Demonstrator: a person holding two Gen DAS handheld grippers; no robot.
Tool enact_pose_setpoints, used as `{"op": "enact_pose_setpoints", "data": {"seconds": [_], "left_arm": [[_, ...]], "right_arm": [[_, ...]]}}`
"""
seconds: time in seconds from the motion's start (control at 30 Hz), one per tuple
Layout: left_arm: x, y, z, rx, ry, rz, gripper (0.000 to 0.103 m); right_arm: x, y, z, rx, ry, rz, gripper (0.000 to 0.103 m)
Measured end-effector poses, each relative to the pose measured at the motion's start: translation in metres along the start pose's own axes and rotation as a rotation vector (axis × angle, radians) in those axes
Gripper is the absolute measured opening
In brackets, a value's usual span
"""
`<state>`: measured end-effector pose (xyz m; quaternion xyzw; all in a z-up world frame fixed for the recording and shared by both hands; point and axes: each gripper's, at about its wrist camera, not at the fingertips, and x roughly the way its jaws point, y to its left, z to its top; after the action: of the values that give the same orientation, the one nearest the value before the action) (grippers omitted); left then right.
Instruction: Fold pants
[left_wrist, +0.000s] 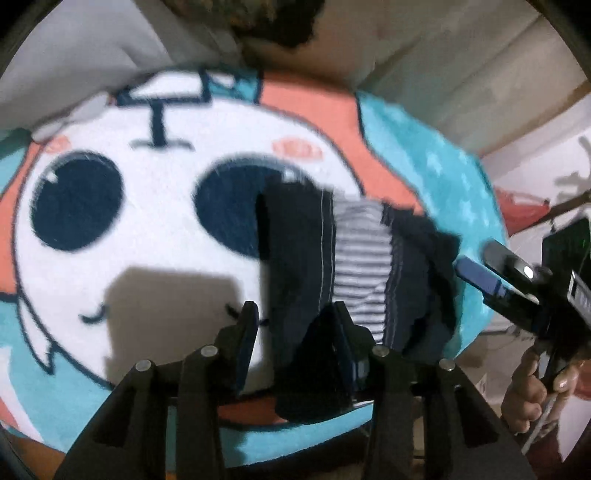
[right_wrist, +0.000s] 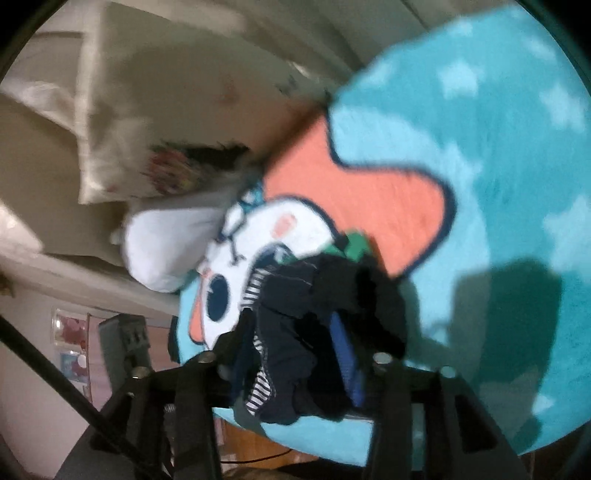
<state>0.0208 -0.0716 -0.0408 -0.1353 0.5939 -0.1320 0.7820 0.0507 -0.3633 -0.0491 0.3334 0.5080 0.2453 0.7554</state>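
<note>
The dark navy pants (left_wrist: 295, 258), with a striped grey-white lining showing, hang stretched above a round cartoon-face rug (left_wrist: 129, 221). My left gripper (left_wrist: 291, 321) has cloth lying between and over its fingers; its jaws stand apart, so whether it grips is unclear. My right gripper (left_wrist: 476, 273) shows at the right edge of the left wrist view, holding the pants' other end. In the right wrist view the pants (right_wrist: 314, 314) bunch between the right gripper's (right_wrist: 295, 332) fingers above the teal rug (right_wrist: 480, 184).
White pillows (right_wrist: 162, 243) and beige bedding (right_wrist: 110, 110) lie beyond the rug. A hand (left_wrist: 535, 391) holds the right gripper's handle. A dark pole (right_wrist: 55, 376) and a grey box (right_wrist: 122, 343) stand at lower left in the right wrist view.
</note>
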Motion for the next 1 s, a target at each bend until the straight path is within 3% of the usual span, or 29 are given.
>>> {"op": "enact_pose_setpoints", "data": {"seconds": [0.1,0.23,0.37,0.5,0.53,0.57,0.67,0.77,1.0], "left_arm": [[-0.012,0.013,0.01,-0.044,-0.034,-0.05,0.047],[0.002,0.013,0.029,-0.062,-0.014,-0.134,0.066],[0.033,0.0,0.041,-0.027,0.037,-0.197,0.067],[0.055,-0.013,0.048,-0.001,0.075,-0.175,0.071],[0.058,-0.015,0.049,-0.003,0.081,-0.158,0.062],[0.057,-0.015,0.049,-0.011,0.085,-0.159,0.049],[0.048,-0.017,0.047,-0.02,0.08,-0.189,0.03],[0.034,-0.018,0.048,-0.019,0.06,-0.199,0.025],[0.012,-0.004,0.077,-0.074,-0.013,-0.204,0.025]], "right_arm": [[-0.02,0.0,-0.001,-0.04,-0.045,-0.033,0.075],[-0.011,-0.023,-0.003,0.001,-0.006,-0.068,0.076],[0.016,-0.037,0.0,0.037,0.039,-0.051,0.076],[0.042,-0.037,0.0,0.025,0.086,-0.028,0.074],[0.046,-0.036,0.0,0.016,0.091,-0.037,0.071],[0.051,-0.035,-0.001,0.008,0.095,-0.056,0.057],[0.049,-0.03,0.001,0.009,0.104,-0.039,0.04],[0.041,-0.018,0.004,-0.027,0.104,-0.022,0.036],[0.049,0.017,0.036,-0.095,0.091,0.019,0.036]]}}
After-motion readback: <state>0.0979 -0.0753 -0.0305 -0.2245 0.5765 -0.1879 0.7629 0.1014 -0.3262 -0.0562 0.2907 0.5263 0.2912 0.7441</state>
